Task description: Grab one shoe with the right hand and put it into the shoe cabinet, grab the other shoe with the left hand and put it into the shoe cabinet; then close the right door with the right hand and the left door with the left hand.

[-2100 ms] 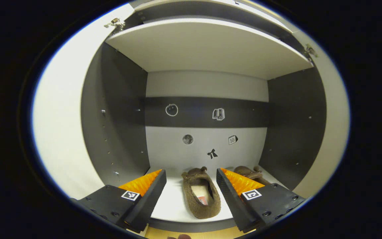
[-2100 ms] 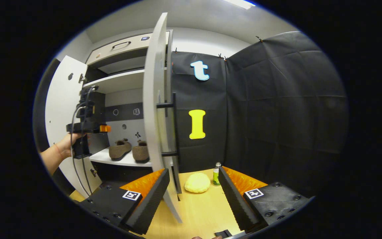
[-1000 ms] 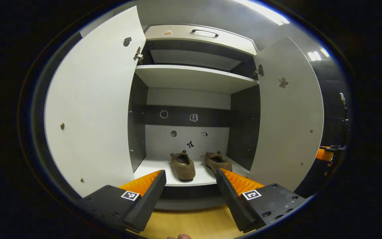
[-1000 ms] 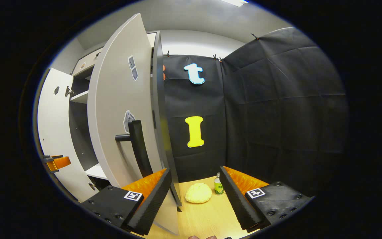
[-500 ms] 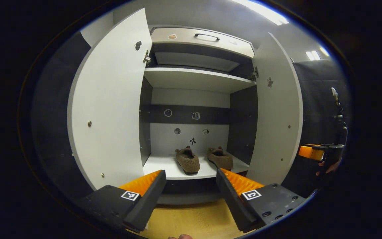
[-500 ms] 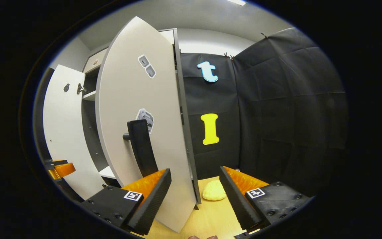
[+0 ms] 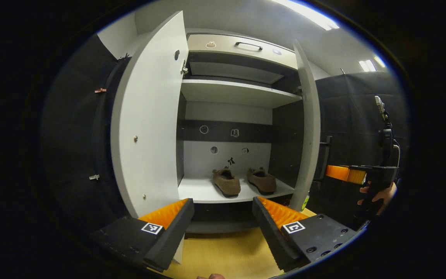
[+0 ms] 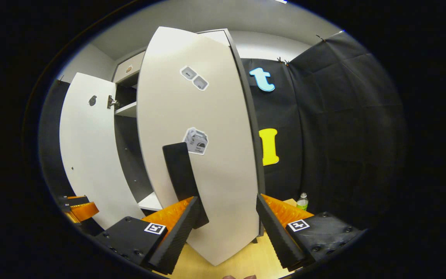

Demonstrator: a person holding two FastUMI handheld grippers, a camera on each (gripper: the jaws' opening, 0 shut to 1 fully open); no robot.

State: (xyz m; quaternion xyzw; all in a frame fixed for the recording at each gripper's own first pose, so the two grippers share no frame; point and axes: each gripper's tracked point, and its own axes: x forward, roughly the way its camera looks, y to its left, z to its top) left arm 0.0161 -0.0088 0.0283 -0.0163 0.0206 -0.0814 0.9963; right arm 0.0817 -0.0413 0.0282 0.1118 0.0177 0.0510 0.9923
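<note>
both brown shoes [image 7: 227, 182] [image 7: 261, 180] sit side by side on the lower shelf [image 7: 203, 192] of the shoe cabinet [image 7: 242, 50], at 12 o'clock from the left tongs [image 7: 223, 217], which gape wide and hold nothing. the right tongs [image 8: 227, 221] are spread open too, facing the right door [image 8: 207, 155], its black handle [image 8: 182, 174] just above their left finger. the left door [image 7: 145, 124] stands open at 10 o'clock. the yellow desk [image 7: 227, 257] lies below.

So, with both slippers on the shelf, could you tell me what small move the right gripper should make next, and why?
Probably press the right gripper forward against the right door to swing it shut. Its jaws stand open just in front of the panel beside the black handle, both slippers are inside, and the door is only partly closed.
</note>
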